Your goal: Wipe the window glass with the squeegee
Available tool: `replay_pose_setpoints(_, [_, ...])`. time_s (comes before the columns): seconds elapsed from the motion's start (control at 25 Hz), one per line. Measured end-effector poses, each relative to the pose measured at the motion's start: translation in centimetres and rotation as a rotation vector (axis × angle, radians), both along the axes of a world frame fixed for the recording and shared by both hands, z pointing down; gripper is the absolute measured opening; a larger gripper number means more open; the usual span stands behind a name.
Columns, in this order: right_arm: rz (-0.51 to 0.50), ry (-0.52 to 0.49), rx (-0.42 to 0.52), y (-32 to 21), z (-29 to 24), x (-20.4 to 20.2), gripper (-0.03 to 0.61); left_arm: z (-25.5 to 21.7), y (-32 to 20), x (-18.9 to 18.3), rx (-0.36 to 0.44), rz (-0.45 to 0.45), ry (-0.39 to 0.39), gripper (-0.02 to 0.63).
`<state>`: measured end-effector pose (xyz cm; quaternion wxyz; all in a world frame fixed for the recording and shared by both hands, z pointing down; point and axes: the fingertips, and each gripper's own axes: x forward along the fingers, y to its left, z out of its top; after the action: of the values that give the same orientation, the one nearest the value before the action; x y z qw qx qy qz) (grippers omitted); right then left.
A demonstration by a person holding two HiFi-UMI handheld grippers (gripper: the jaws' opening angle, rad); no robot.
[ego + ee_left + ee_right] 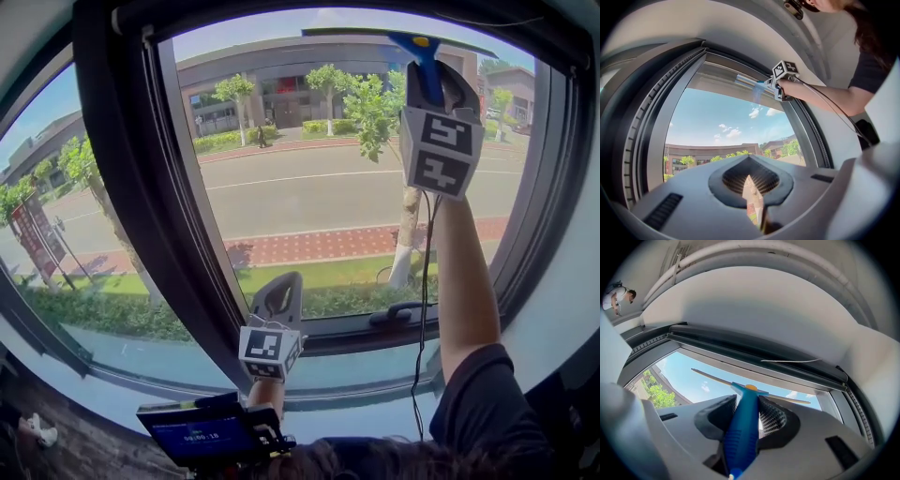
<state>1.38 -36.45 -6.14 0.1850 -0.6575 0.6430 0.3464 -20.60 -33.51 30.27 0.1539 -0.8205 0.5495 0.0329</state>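
The squeegee (424,62) has a blue handle and a long thin blade (366,33) lying level along the top of the window glass (309,187). My right gripper (433,77) is raised high at the right and shut on the handle. In the right gripper view the handle (743,427) runs between the jaws up to the blade (787,399) under the upper frame. My left gripper (279,286) hangs low near the sill, shut with nothing in it. The left gripper view shows its closed jaws (752,187) pointing up at the pane, with the right gripper (780,84) and squeegee (758,89) at the top.
A thick dark frame post (141,187) divides this pane from the pane on the left. A black window handle (403,314) sits on the lower frame. A small lit screen (202,436) is below the left gripper. A person (616,296) stands far off indoors.
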Motion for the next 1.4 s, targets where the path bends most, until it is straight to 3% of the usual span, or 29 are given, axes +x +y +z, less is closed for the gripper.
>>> replay_pose_setpoints(1.4, [-0.015,0.027,-0.126,0.3,11.2,-0.7,0.141,0.9,0.4,-0.5,-0.048,0.004,-0.008,0.002])
